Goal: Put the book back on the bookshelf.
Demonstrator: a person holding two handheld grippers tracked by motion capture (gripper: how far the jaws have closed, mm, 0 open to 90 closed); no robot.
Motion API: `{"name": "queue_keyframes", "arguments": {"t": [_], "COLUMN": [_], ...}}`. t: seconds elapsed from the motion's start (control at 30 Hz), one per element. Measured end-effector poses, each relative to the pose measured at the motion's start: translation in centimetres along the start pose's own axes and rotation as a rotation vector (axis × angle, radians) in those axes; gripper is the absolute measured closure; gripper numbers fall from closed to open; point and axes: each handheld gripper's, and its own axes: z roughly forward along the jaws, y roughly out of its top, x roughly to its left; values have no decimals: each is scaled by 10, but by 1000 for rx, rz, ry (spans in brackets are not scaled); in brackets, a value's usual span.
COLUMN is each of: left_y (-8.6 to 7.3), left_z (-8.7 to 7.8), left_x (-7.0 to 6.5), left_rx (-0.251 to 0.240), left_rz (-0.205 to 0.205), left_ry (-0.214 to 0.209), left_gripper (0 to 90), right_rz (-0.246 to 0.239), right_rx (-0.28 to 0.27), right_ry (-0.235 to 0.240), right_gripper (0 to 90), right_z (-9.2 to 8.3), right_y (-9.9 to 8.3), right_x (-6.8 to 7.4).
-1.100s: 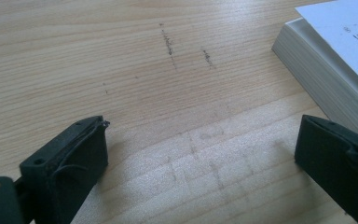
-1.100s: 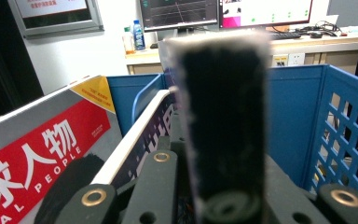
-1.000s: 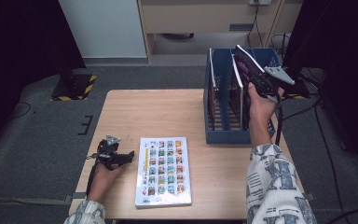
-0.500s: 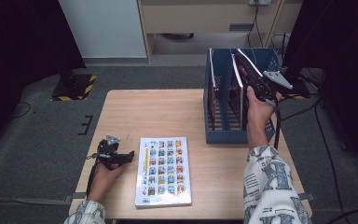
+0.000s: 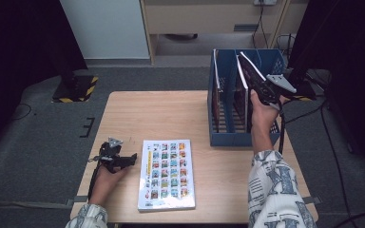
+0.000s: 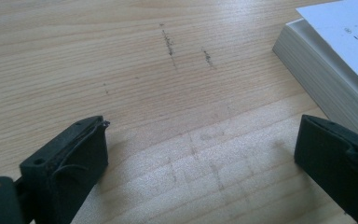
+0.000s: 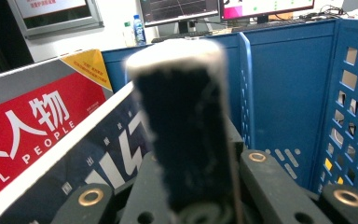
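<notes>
Grey carpet surrounds a light wooden table (image 5: 171,114), on which a blue file rack (image 5: 228,137) stands at the far right and a white picture book (image 5: 166,173) lies flat near the front edge. The right gripper (image 5: 259,85) is held above the rack, its jaws clamped on a dark book (image 5: 248,71) that is tilted, lower edge down among the rack's dividers and upper edge leaning to the left; in the right gripper view the book's edge (image 7: 182,116) is seen pinched between the jaws, with a red-covered magazine (image 7: 32,135) standing just beside it. The dark book is judged to be partway into a slot at the right of the rack, not yet seated. For the step to be done well, the book should be brought upright before it is lowered, so that its bottom edge is guided between 2 dividers rather than caught on 1 of them; the grip should be kept until the book rests on the rack floor, and the neighbouring magazine should not be dragged. The left gripper (image 5: 119,159) rests on the table just left of the picture book, its jaws wide apart with nothing between them, only bare wood being seen in the left gripper view.
</notes>
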Motion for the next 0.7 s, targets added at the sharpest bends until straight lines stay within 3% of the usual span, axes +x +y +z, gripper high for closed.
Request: {"name": "queue_keyframes", "arguments": {"t": [0.37, 0.7], "left_y": [0, 0], "left_z": [0, 0], "left_x": [0, 0], "left_rx": [0, 0], "left_rz": [-2, -3], "left_ry": [1, 1], "left_gripper": [19, 18], "right_rz": [2, -24], "right_rx": [-2, -7], "right_ry": [-3, -18], "right_gripper": [813, 818], "right_z": [-3, 0], "right_y": [-6, -9], "right_x": [-3, -1]}}
